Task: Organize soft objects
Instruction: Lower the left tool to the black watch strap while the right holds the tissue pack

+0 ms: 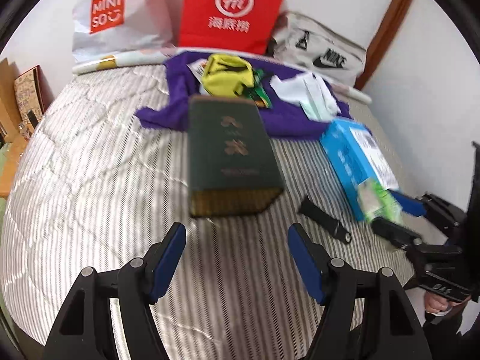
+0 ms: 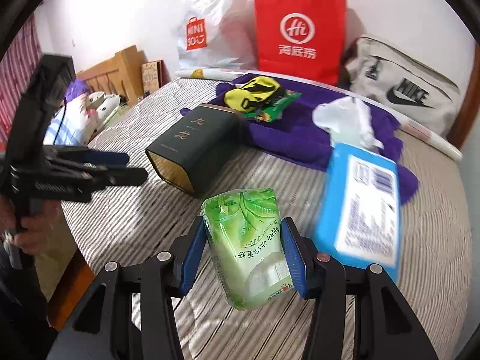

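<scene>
Green soft plastic tissue pack (image 2: 249,246) sits pinched between my right gripper (image 2: 244,253) jaws, lifted off the striped bed (image 2: 120,216); I'd keep the squeeze light so it doesn't crumple. My left gripper (image 1: 237,258) jaws stand wide and empty before the dark green tin box (image 1: 231,156), whose contents I can't see.

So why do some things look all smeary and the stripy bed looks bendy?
Left wrist view: the green box is smeared by motion. Right wrist view: the blue pack is smeared, the green packet sharp. The fisheye lens curves the bed in both.
</scene>
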A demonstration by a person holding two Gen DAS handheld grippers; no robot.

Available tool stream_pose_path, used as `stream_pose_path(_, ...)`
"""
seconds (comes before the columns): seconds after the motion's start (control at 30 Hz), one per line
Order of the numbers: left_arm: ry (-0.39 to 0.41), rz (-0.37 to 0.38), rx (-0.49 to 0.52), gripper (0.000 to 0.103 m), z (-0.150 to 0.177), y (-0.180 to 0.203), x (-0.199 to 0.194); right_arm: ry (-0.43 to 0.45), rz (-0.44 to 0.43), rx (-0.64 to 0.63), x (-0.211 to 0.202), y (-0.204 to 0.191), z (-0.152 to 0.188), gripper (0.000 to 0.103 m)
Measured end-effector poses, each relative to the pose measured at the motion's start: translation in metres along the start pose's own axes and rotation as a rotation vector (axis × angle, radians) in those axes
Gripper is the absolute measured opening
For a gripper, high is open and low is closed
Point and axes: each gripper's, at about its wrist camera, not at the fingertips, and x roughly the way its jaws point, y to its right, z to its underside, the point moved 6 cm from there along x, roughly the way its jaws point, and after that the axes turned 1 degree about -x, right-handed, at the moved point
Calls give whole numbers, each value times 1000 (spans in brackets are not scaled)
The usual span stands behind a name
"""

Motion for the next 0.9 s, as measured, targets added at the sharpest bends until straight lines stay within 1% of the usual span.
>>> stream_pose_path(0.13, -24, 7, 13, 69, 7, 21, 9, 22, 18, 37, -14, 10, 12, 50)
stream_pose_path(0.33, -34, -21, 45, 69, 16, 50, 15, 51, 36, 81, -31, 27, 30, 50)
stream_pose_path(0.57, -60, -60, 61, 69, 26, 75, 29, 38, 61, 145, -34, 54, 57, 50)
stream_pose_path(0.77, -50, -87, 42, 69, 22, 94, 40, 28, 92, 185, -34, 79, 75, 50)
stream_pose_path(0.9, -64, -121, 16, 69, 19, 101, 52, 45, 85, 216, -38, 92, 81, 50)
